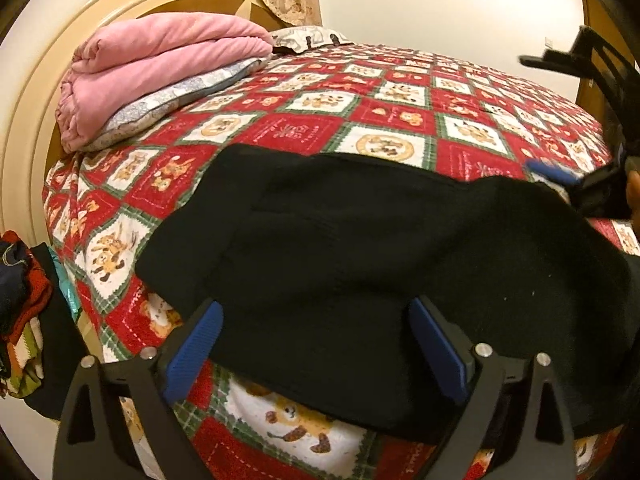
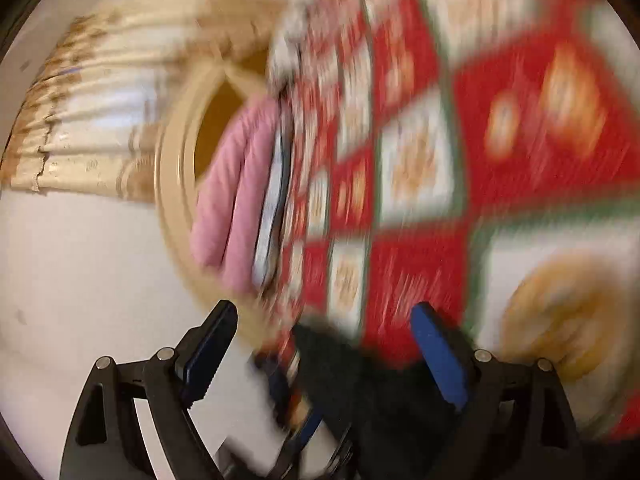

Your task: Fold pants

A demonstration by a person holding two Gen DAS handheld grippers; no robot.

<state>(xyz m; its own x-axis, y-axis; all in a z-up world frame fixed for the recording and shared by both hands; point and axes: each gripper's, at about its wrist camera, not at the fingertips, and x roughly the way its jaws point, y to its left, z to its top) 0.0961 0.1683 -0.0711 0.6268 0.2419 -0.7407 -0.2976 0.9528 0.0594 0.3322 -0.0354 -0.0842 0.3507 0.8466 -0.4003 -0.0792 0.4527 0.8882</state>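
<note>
The black pants (image 1: 360,248) lie folded in a broad heap on the red patterned bedspread (image 1: 320,120). My left gripper (image 1: 316,344) is open, its blue pads on either side of the pants' near edge, with the cloth lying between them. My right gripper (image 2: 324,344) is open and tilted sideways; its view is heavily blurred. A dark bit of the pants (image 2: 380,400) shows low between its fingers. The right gripper also shows in the left wrist view (image 1: 560,176) at the pants' far right end.
A folded pink blanket (image 1: 160,64) sits on a grey pillow (image 1: 172,100) at the head of the bed, against the cream headboard (image 1: 36,120). A pile of coloured clothes (image 1: 20,312) lies off the bed's left side. A wall is behind.
</note>
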